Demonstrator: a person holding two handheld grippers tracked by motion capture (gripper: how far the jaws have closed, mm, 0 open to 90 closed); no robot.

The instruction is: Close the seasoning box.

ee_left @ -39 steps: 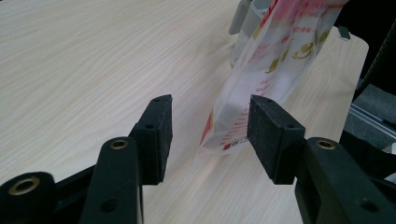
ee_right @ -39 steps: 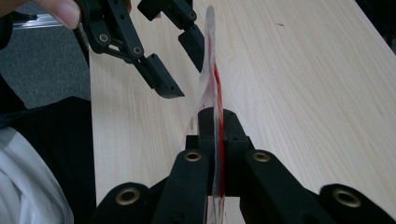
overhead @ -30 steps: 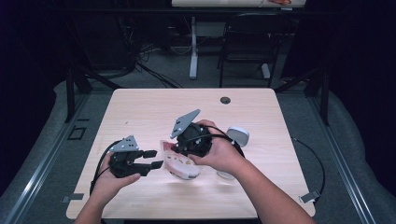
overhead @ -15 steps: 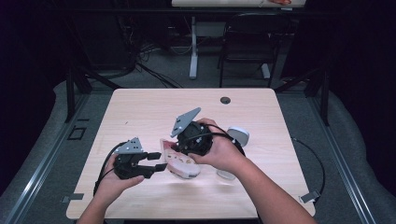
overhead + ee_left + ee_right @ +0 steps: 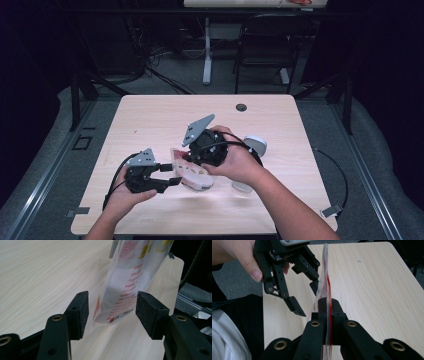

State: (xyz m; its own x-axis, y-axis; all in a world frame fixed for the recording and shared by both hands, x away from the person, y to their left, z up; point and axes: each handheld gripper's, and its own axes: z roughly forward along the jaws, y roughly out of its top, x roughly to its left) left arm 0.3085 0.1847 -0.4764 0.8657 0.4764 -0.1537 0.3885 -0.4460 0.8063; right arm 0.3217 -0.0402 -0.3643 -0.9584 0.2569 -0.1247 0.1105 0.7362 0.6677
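Plastic packet point(image 5: 130, 277), thin film with red print: held above the wooden table point(image 5: 150, 120), edge clamped in the closed right gripper point(image 5: 328, 315). Likely light, limp, slippery. The left gripper point(image 5: 112, 312), jaws spread, straddles its lower corner, a fair second hold.

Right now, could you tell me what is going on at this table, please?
A person is working a printed plastic bag with two hand-held grippers above a wooden table. The right gripper is clamped on one edge of the bag. The left gripper is open, its jaws on either side of the bag's lower corner, not yet closed.
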